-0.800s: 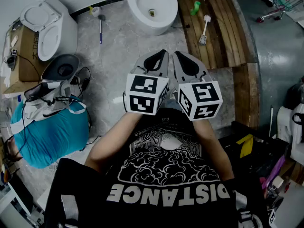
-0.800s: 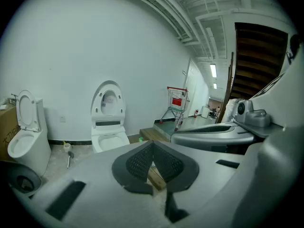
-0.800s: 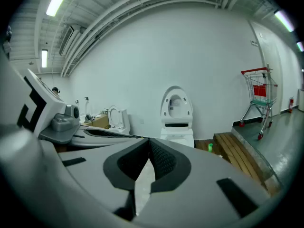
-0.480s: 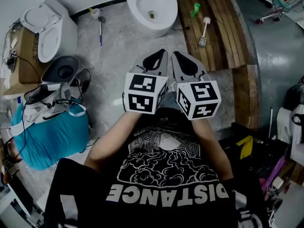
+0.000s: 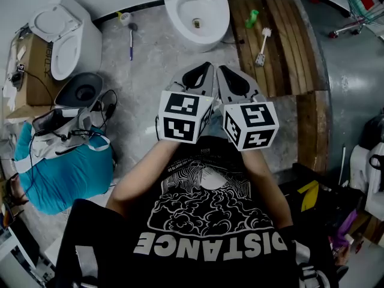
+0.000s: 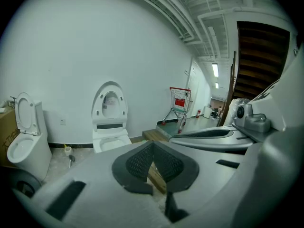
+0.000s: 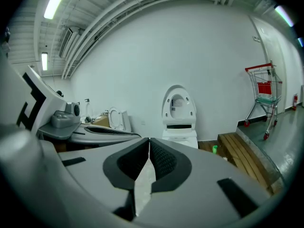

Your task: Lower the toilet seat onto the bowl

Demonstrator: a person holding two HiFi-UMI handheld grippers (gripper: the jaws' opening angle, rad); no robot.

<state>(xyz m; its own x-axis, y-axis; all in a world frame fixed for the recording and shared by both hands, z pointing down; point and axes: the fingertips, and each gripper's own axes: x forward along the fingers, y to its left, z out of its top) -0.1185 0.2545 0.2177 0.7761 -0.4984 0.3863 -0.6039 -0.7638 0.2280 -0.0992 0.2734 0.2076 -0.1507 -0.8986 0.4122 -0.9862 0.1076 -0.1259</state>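
Leftmost, a second toilet (image 5: pixel 60 41) stands by the wall. Next, the left gripper (image 5: pixel 203 71) and right gripper (image 5: pixel 223 71) sit side by side, both clenched on nothing. The toilet (image 5: pixel 180 14) is well ahead, its seat (image 6: pixel 97 106) upright.

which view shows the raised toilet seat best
Left gripper view: the toilet seat stands upright, whole, above its bowl. Right gripper view shows it similarly, bowl partly hidden. Head view shows only the bowl from above.

White toilet (image 5: pixel 207 33), seemingly grey-marbled floor (image 5: pixel 150 80)
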